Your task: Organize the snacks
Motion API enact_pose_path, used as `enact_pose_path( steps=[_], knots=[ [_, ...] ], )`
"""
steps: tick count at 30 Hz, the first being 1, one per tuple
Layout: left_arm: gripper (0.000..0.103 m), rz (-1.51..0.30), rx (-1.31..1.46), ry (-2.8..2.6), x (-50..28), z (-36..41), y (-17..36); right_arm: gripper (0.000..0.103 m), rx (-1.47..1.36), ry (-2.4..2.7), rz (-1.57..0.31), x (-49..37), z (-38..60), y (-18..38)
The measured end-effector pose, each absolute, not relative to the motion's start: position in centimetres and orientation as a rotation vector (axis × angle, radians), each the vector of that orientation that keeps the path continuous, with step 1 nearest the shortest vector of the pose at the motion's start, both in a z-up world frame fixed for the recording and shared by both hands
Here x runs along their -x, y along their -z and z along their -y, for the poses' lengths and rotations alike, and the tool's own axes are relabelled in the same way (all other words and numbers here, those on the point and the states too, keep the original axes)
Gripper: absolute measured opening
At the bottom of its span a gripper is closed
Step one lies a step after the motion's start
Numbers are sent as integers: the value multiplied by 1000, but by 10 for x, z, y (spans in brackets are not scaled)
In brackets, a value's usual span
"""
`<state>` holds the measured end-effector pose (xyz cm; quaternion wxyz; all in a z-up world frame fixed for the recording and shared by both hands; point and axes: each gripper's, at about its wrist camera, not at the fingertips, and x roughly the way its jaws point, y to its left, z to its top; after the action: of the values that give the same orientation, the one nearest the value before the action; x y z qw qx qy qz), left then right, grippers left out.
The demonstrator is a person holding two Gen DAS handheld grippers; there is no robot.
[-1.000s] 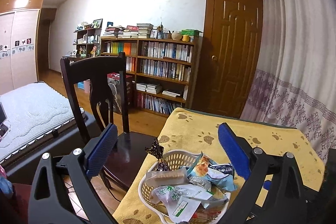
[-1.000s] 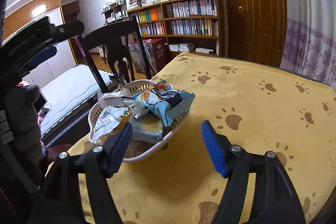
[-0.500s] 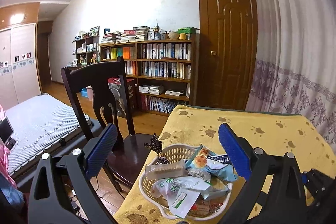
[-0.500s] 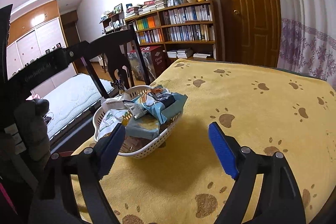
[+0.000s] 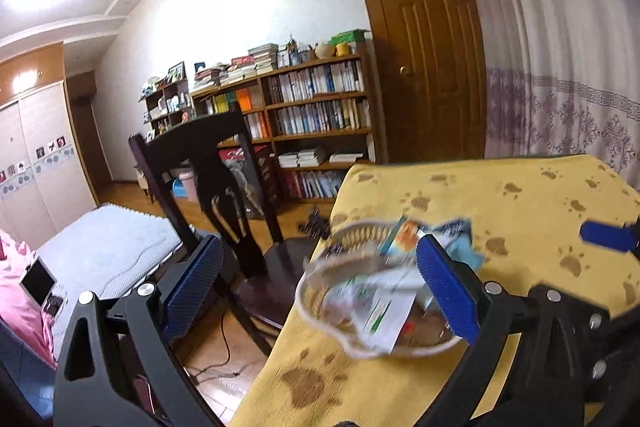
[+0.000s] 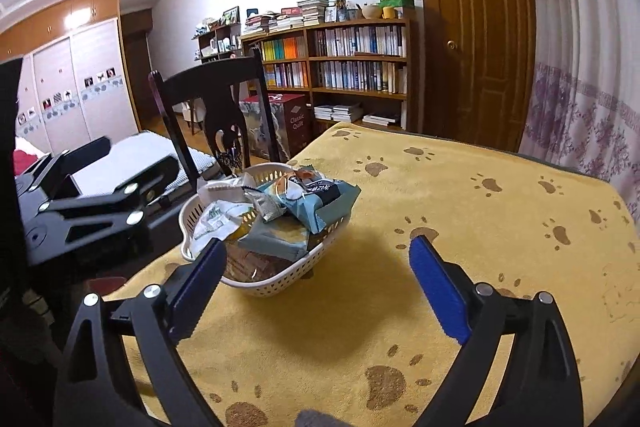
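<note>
A white plastic basket [image 6: 276, 283] heaped with snack packets [image 6: 308, 197] sits near the left edge of a tabletop [image 6: 460, 227] covered in yellow paw-print cloth, beside a dark wooden chair [image 6: 216, 99]. The 2 hand-held grippers hang above it, empty. The left hand-held gripper [image 5: 316, 283] and the right hand-held gripper [image 6: 316, 285] both have their blue-padded jaws spread wide apart.

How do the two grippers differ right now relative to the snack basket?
The left gripper hangs at the table's edge beside the chair, one finger overlapping the basket. The right gripper sits farther in over the yellow cloth, basket at its left finger. Both are open and empty.
</note>
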<state>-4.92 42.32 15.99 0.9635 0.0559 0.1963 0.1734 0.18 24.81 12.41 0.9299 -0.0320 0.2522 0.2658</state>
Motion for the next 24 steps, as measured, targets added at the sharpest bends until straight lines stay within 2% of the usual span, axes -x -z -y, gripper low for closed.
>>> enact_pose_path(
  steps=[5,24],
  knots=[
    [99,-411,-86,-369,60,-432,-148,98,129,-522,-501,5,-259,-122],
    [99,-432,-140,-419,65,-433,-127,98,257,-480,-552,11,-284,-102]
  ],
)
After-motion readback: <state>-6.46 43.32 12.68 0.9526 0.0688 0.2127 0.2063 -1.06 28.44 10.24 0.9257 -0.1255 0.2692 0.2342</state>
